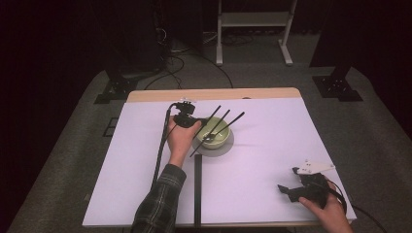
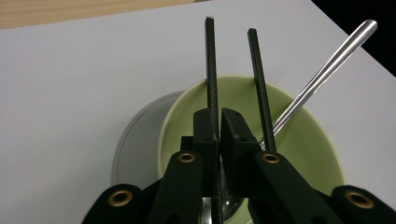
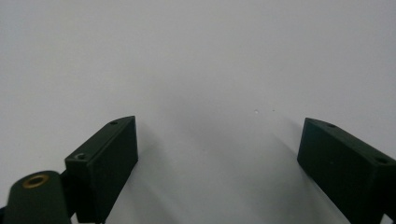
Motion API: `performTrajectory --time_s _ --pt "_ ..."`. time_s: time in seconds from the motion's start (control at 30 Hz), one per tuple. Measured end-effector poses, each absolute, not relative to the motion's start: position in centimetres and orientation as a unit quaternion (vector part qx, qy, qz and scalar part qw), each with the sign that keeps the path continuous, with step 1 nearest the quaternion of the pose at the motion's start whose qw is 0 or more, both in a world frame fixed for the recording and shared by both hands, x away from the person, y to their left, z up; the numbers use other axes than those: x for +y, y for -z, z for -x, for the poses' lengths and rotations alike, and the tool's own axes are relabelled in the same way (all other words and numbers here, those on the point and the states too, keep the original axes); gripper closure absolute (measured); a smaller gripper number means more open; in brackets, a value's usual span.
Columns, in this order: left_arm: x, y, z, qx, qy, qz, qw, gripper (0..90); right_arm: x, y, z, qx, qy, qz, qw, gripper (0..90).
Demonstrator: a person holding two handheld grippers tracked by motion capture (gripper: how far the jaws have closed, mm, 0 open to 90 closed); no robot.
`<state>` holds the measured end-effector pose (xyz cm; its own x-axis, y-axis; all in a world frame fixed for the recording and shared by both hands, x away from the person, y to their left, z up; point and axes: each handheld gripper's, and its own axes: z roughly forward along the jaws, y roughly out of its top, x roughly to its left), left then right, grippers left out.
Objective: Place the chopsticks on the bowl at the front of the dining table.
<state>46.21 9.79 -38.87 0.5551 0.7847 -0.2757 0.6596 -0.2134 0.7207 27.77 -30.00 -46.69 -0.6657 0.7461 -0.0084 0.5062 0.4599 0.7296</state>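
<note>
A pale green bowl (image 1: 219, 140) (image 2: 308, 140) stands on a flat grey plate (image 1: 214, 151) (image 2: 140, 135) at the table's middle. A silver spoon (image 2: 327, 65) leans in the bowl, handle pointing up and away. My left gripper (image 1: 200, 124) (image 2: 218, 116) hangs over the bowl's near side, shut on a thin black chopstick (image 2: 211, 70) that sticks out past the far rim. A second black chopstick (image 2: 259, 79) runs beside it, outside the right jaw; whether it is held I cannot tell. My right gripper (image 1: 289, 180) (image 3: 219, 140) rests open near the front right corner, nothing between its jaws.
The white table top (image 1: 272, 145) has a wooden strip (image 1: 214, 94) along its far edge and a black band (image 1: 197, 194) running from the plate to the front edge. A white stand (image 1: 252, 29) and dark equipment legs sit on the floor beyond.
</note>
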Motion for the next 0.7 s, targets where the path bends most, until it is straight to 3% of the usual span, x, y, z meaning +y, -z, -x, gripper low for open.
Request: performTrajectory --time_s 0.3,0.7 --pt "10.6 38.2 -45.6 0.457 -0.083 -0.775 0.429 72.4 -30.0 46.7 -27.8 0.838 -0.361 -0.373 0.166 10.6" --pt "13.1 37.3 -43.6 0.423 -0.127 -0.785 0.435 36.8 -30.0 46.7 -27.8 0.838 -0.361 -0.373 0.166 10.6"
